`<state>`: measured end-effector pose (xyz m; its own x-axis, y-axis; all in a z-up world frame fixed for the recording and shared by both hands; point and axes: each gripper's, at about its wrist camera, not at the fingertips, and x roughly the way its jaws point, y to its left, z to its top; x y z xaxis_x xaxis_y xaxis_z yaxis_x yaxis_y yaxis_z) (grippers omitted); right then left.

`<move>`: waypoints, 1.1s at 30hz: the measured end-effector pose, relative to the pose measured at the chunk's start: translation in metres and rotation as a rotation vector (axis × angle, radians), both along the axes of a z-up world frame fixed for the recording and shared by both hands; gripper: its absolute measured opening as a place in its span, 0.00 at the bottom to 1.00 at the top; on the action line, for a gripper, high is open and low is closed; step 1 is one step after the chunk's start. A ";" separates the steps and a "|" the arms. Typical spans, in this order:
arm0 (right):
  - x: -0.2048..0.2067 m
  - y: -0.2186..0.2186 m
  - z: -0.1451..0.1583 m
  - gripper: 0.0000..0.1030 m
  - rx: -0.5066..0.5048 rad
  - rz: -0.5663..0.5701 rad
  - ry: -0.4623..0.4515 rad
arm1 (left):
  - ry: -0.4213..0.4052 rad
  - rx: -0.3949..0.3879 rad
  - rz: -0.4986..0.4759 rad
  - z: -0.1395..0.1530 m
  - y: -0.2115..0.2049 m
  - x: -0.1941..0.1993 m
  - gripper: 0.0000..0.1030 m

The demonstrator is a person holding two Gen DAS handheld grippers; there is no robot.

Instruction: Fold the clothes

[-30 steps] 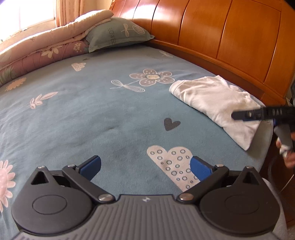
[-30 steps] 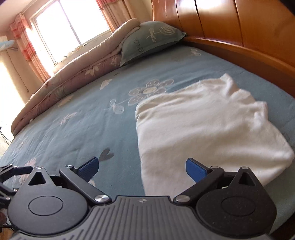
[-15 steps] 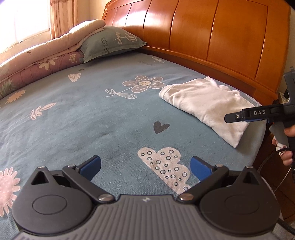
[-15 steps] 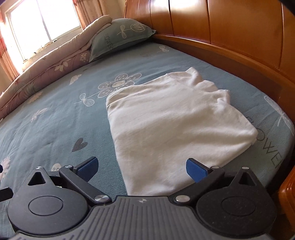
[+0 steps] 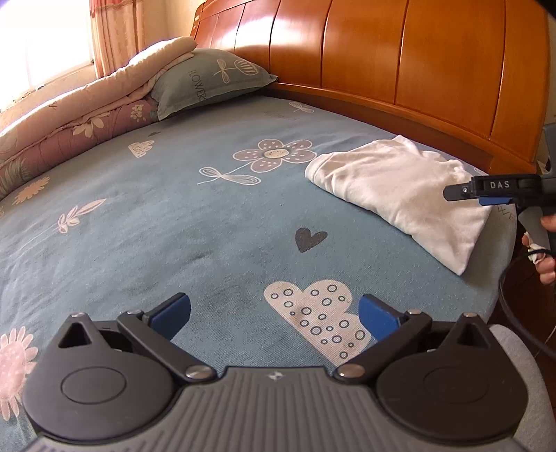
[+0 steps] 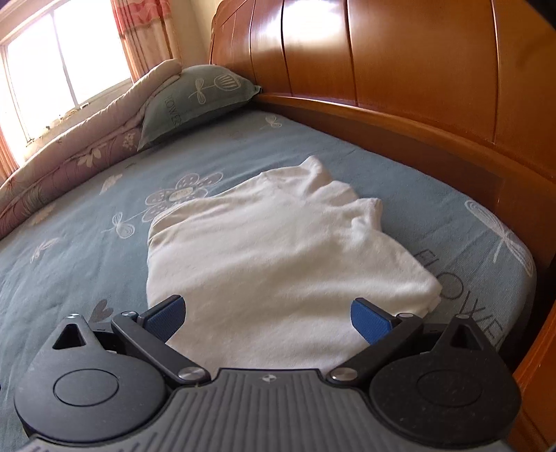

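Now both claws, the left claw and the right claw, have drawn back wide open and empty, leaving the shirt folded, seemingly finished, at mid-frame on the bed.

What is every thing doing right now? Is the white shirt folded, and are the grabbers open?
White garment: folded, lying flat on the bed, not held.
Left gripper: open, empty, over bare sheet.
Right gripper: open, empty, over the garment's near edge.
Pillow: lying against the headboard.
Quilt: folded, along the bed's far side.
Curtain: drawn aside.
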<state>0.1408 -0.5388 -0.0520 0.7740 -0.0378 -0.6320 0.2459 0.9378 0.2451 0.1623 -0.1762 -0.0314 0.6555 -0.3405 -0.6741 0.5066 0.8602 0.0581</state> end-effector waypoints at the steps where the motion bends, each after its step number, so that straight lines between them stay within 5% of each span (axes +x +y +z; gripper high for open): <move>1: 0.003 -0.006 -0.004 1.00 0.011 -0.018 0.018 | 0.000 0.000 -0.003 0.000 -0.001 0.000 0.99; 8: -0.015 -0.002 0.004 1.00 0.029 -0.029 0.062 | -0.029 -0.060 -0.028 0.009 -0.006 -0.005 0.99; 17: -0.073 0.059 0.047 1.00 -0.146 0.057 0.060 | -0.055 -0.129 -0.113 0.035 -0.026 -0.029 0.99; 22: -0.100 0.085 0.062 1.00 -0.155 0.059 0.092 | -0.153 -0.184 -0.078 0.056 -0.036 -0.050 0.99; 29: -0.136 0.120 0.078 1.00 -0.215 0.087 0.083 | -0.056 -0.250 -0.118 0.062 -0.038 -0.065 0.99; 33: -0.150 0.135 0.083 1.00 -0.218 0.102 0.080 | -0.027 -0.217 -0.104 0.059 -0.037 -0.074 0.99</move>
<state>-0.0094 -0.4038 0.0314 0.7290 -0.1039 -0.6766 0.1574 0.9874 0.0180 0.0885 -0.2130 0.0277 0.6263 -0.5417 -0.5606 0.5937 0.7975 -0.1072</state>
